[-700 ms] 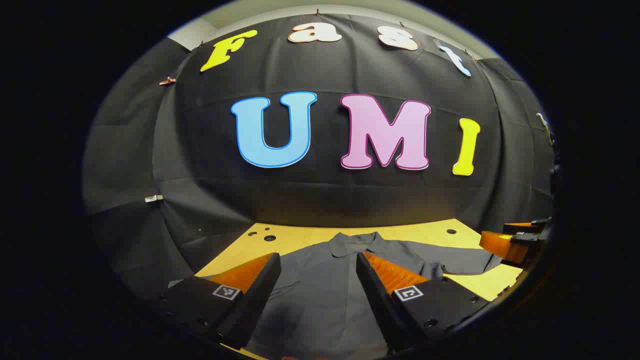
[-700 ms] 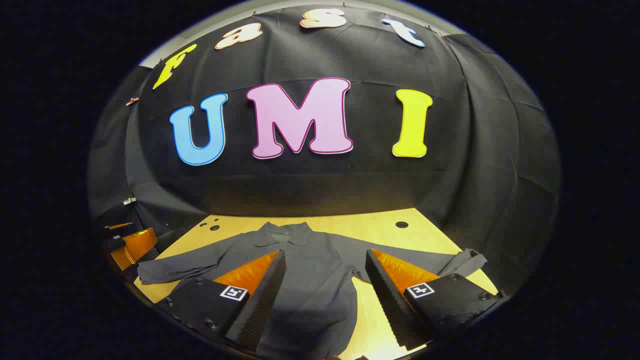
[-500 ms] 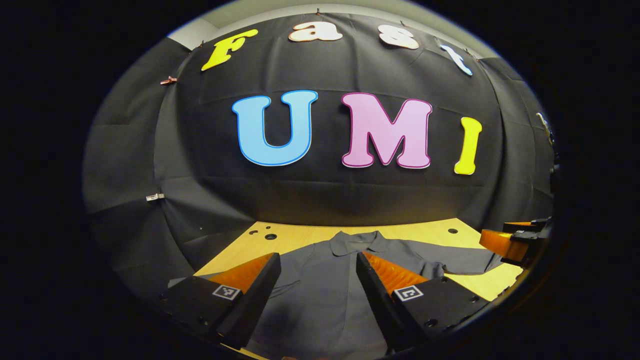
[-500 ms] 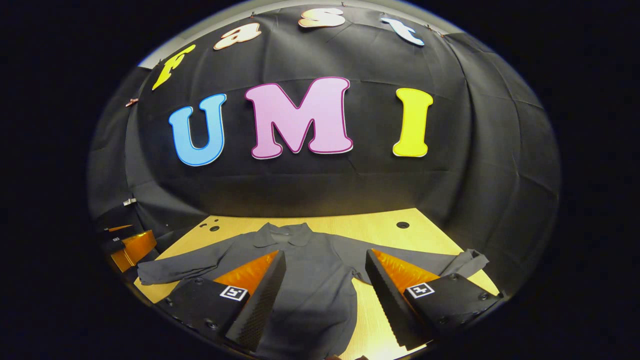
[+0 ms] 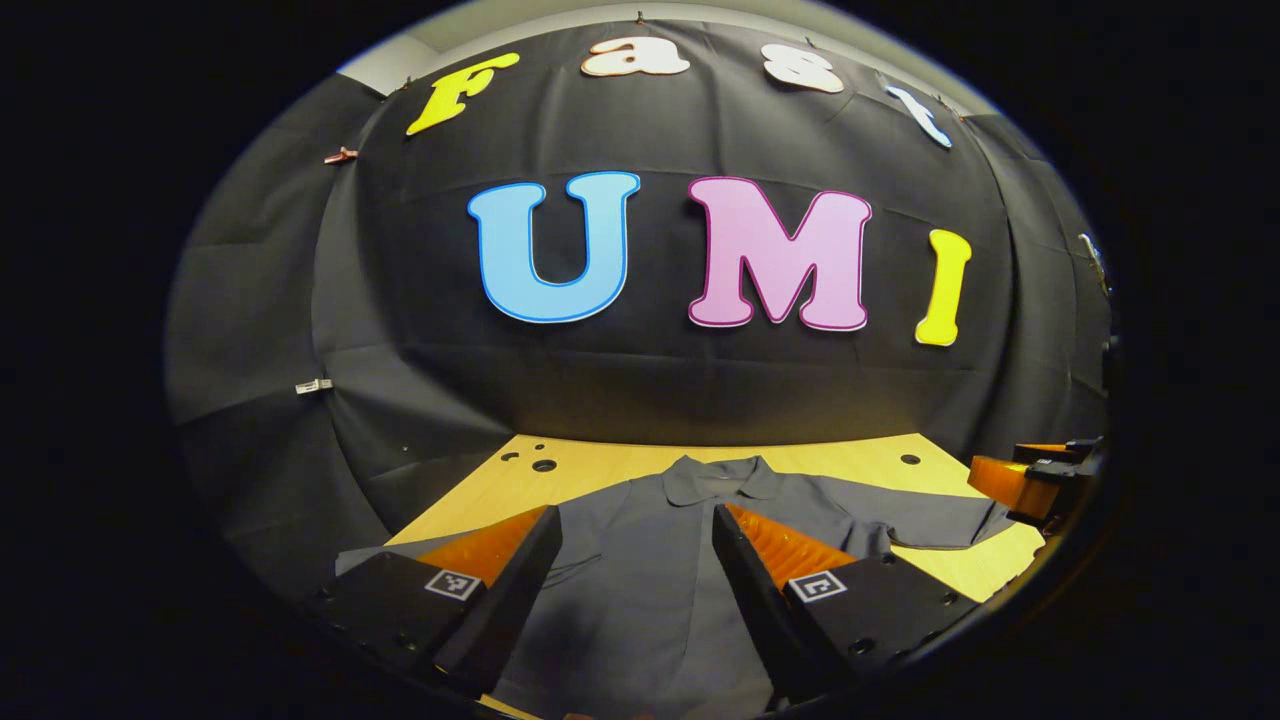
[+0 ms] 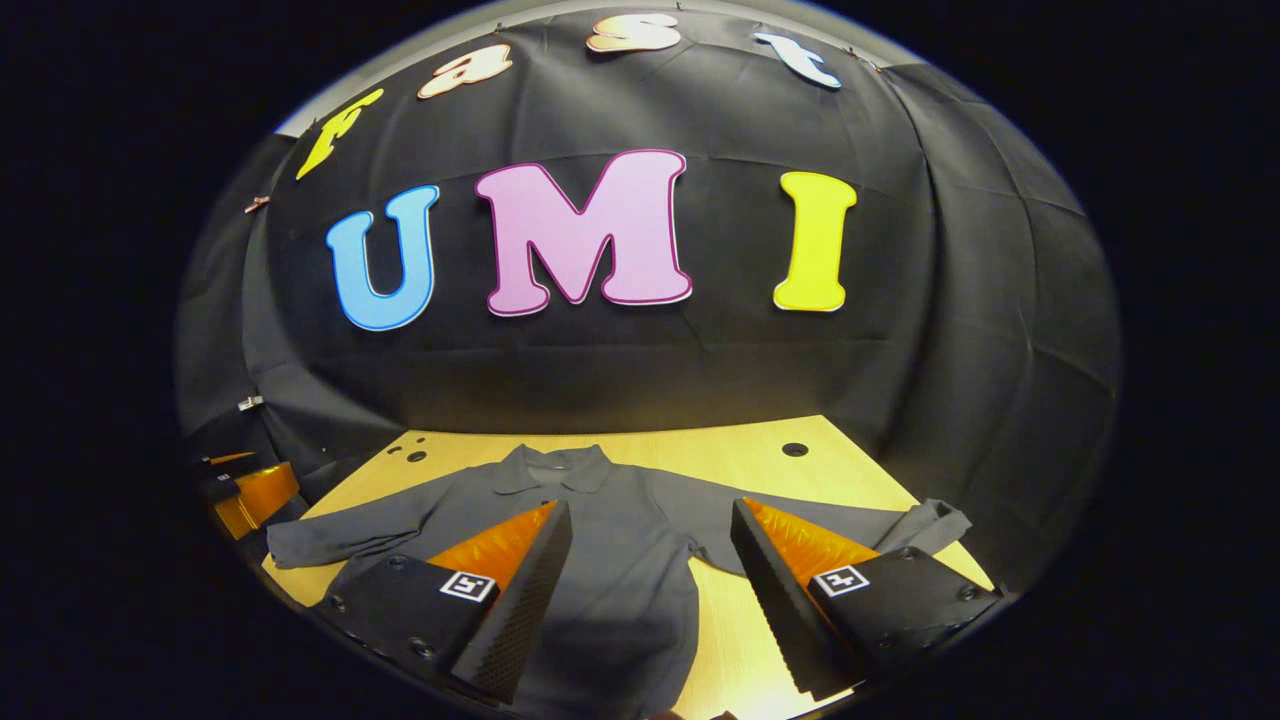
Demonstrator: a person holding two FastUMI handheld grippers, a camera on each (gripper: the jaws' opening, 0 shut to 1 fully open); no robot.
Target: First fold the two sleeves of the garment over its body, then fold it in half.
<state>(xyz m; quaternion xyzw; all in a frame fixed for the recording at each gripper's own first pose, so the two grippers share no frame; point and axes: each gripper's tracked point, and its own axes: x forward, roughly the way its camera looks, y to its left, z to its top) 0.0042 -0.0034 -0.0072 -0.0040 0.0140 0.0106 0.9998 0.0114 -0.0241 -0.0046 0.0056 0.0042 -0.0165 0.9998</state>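
A dark grey collared garment (image 5: 640, 580) (image 6: 620, 570) lies flat on the light wooden table (image 5: 600, 465) (image 6: 740, 455), collar toward the wall and both long sleeves spread sideways. Its right sleeve (image 6: 900, 525) ends crumpled near the table's right edge; its left sleeve (image 6: 330, 535) reaches the left edge. My left gripper (image 5: 635, 520) hovers open over the garment's body, holding nothing. My right gripper (image 6: 650, 515) is open above the body's right side, also with nothing between its fingers. The right gripper's orange fingers (image 5: 1020, 480) show at the far right of the left gripper view; the left gripper's orange fingers (image 6: 255, 495) show far left in the right gripper view.
Black cloth walls close the booth behind and beside the table. Small round holes (image 5: 543, 465) (image 6: 795, 449) sit in the tabletop near the back edge. Bare wood lies behind the collar and to the right of the garment's hem (image 6: 730, 640).
Both views have shifted slightly, with the garment sitting a little lower and more to the left in the right gripper view. The garment itself has not moved and both grippers remain open.
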